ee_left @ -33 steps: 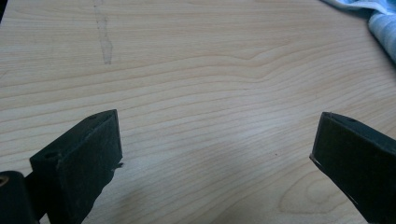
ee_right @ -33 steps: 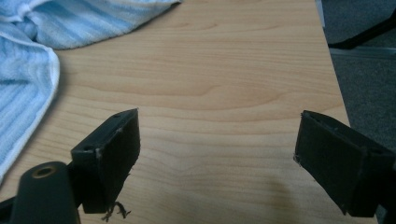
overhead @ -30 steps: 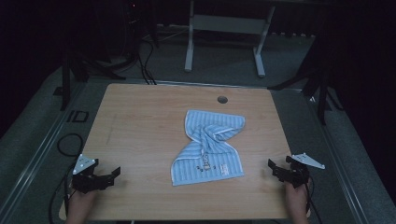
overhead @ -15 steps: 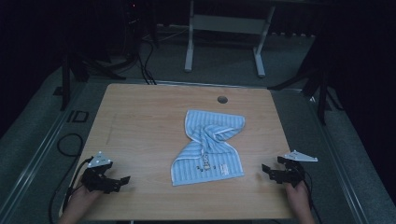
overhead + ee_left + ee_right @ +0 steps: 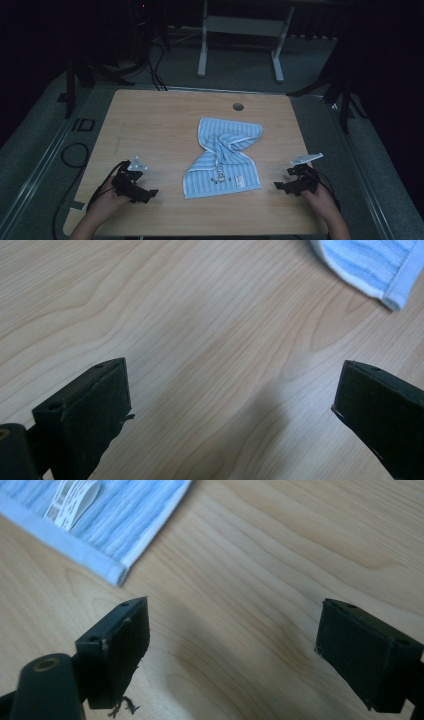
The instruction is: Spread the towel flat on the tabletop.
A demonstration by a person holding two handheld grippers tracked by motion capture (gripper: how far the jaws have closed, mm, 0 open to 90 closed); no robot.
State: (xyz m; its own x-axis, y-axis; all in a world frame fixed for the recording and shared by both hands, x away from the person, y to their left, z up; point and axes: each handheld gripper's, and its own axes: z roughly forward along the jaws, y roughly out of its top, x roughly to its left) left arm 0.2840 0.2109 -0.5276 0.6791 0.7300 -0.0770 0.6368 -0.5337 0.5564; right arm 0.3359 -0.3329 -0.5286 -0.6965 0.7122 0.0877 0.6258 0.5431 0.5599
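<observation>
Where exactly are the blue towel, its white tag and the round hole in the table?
blue towel (image 5: 222,162), high view, middle of the striped cloth.
white tag (image 5: 70,497), right gripper view, centre of the printed label.
round hole (image 5: 238,107), high view, its dark middle.

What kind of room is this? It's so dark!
Probably a lab or recording workshop, not a home. A bare wooden table stands on grey floor with black cables trailing behind it, a person holds two grippers, left and right, and only a striped blue towel lies on the table.

A light wooden tabletop (image 5: 150,125) with a small round hole (image 5: 238,106) near its far edge — behind it, a white metal frame (image 5: 240,30) on the dark floor.
</observation>
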